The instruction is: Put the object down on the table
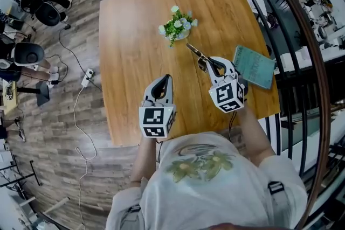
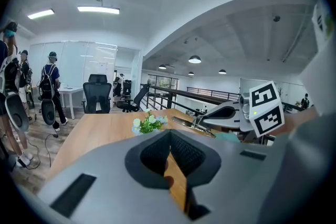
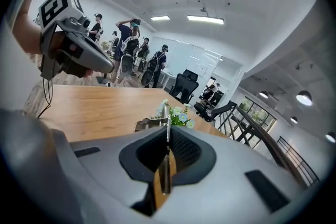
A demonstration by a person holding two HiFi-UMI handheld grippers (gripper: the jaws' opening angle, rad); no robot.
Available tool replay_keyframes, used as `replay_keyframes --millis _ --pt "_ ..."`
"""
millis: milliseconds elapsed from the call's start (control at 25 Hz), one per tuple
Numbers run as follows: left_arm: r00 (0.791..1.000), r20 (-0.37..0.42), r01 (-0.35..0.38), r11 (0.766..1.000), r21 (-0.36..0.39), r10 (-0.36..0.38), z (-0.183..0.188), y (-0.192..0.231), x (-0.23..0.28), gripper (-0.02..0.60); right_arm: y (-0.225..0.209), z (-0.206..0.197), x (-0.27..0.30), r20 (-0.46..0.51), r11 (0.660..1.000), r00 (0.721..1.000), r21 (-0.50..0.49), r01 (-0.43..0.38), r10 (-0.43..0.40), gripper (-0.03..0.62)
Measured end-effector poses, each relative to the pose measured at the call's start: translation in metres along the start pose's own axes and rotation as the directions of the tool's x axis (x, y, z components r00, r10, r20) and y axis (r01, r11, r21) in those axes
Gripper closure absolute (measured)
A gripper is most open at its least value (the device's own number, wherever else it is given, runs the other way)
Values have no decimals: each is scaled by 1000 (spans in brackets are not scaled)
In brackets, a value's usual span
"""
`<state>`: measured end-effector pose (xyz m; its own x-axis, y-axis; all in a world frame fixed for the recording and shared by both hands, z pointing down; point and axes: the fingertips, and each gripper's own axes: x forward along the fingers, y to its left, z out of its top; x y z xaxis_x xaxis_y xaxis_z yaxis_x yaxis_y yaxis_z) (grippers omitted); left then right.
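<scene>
The metal object is long and thin. Its long axis runs in line with the right gripper, and it sticks straight out ahead of the tips. Its free end points away from the person, toward the small bunch of flowers that stands ahead of the gripper. In the right gripper view the object stands on edge as a narrow strip between the pads, with a broader bent end beyond the tips.

The right gripper is clamped on this strip, its jaws pressed nearly together against both faces. The object hangs over the wooden table; whether its far end touches the wood I cannot tell. A teal book lies on the table just to the right of this gripper.

The left gripper is beside the right one, to its left and apart from it. Its tips meet with nothing between them.
</scene>
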<state>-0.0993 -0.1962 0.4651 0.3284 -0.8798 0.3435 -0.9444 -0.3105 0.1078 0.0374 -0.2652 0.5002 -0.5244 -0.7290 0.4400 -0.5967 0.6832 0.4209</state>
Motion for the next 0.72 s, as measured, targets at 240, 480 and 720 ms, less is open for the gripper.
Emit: replay_keyframes --millis 240,480,720 --pt "999 -40 7 1000 -15 -8 -15 4 6 566 18 -26 22 -57 999 997 4 -49 49 582" --pt "998 -56 2 999 -38 -4 -23 14 8 566 38 -52 42 -117 995 989 -13 -95 93 582" --pt "997 -72 -8 1000 -25 6 -31 18 8 566 52 -72 58 -169 990 978 -49 -129 119 582"
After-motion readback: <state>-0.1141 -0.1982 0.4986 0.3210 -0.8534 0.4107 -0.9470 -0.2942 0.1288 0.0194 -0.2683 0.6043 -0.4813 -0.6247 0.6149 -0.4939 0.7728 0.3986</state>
